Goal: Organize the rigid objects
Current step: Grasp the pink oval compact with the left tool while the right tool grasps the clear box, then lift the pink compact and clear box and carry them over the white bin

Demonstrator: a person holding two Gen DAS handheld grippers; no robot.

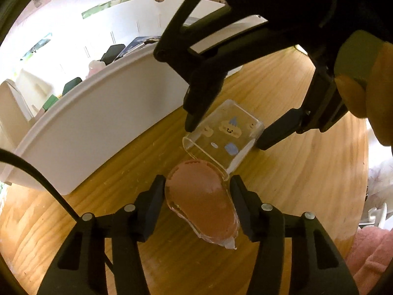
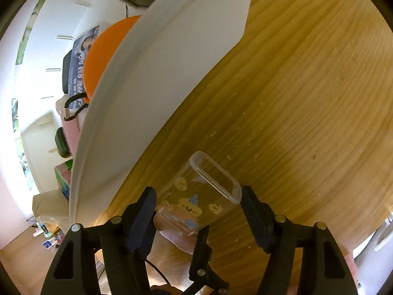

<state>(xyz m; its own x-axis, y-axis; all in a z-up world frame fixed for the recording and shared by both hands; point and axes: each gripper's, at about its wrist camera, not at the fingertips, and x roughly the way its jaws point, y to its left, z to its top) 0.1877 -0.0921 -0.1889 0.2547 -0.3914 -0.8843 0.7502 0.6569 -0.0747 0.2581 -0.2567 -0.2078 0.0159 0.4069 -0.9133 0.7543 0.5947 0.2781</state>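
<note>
Clear plastic case with cartoon stickers [image 1: 227, 132] lies mid-table overlapping the pink teardrop-shaped piece [image 1: 203, 201]; each tool, left [image 1: 197, 196] and right [image 2: 199, 209], straddles one half-open without gripping, so the slick overlapping pieces could skid apart as either closes

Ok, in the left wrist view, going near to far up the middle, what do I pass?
Left gripper → pink case → clear printed case → right gripper → white bin.

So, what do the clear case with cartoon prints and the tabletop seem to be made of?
Clear case: probably rigid clear plastic, glossy; the wood grain shows through it and its edges catch light. Tabletop: wood or wood-look laminate, fairly matte, with visible grain lines; which one, I cannot tell.
</note>
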